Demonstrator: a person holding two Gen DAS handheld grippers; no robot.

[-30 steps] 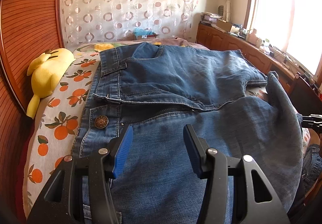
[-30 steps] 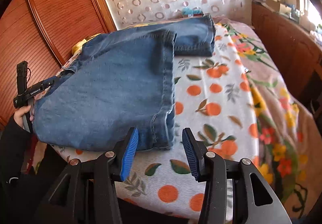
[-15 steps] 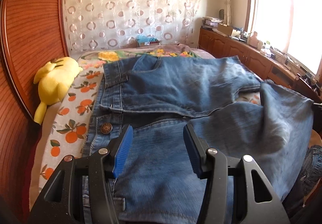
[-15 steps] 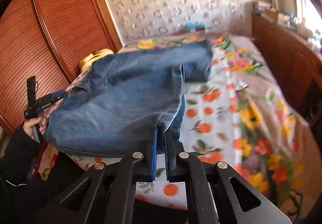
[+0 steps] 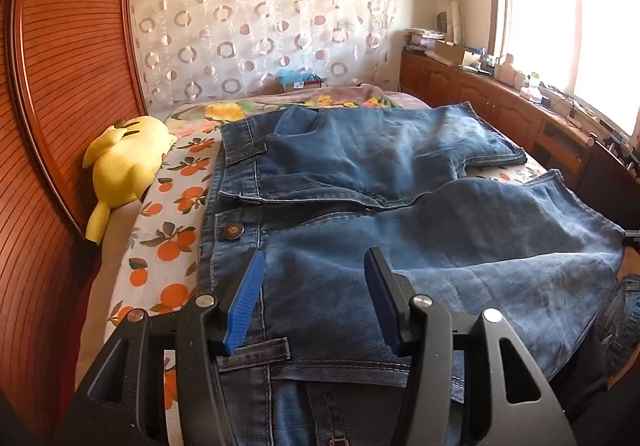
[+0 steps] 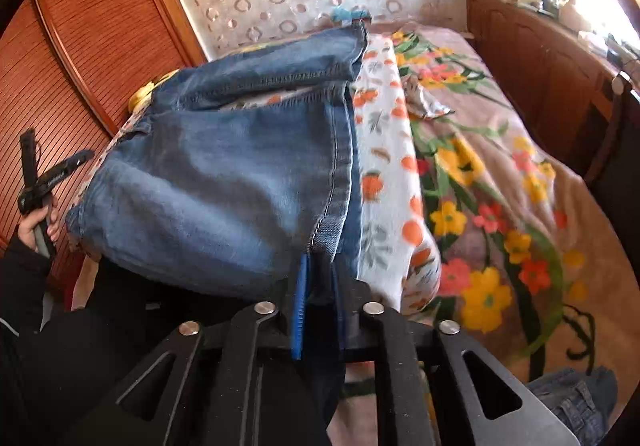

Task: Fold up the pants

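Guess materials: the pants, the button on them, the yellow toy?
Pants: denim, likely cotton; faded blue wash, contrast stitching, thick seams. Matte.
Button: looks like metal, dull bronze tone with a stamped face.
Yellow toy: soft plush fabric, rounded stuffed shape, no shine.

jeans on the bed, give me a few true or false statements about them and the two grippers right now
1. The right gripper is shut on the hem of the jeans. True.
2. The left gripper is clamped on the waistband. False: its jaws stand apart above the denim, holding nothing.
3. A yellow plush toy lies on the bed beside the waistband end of the jeans. True.
4. The metal button at the waist is covered by a folded leg. False: it shows plainly in the left wrist view.
5. The jeans lie on a plain white sheet. False: the sheet is printed with oranges.
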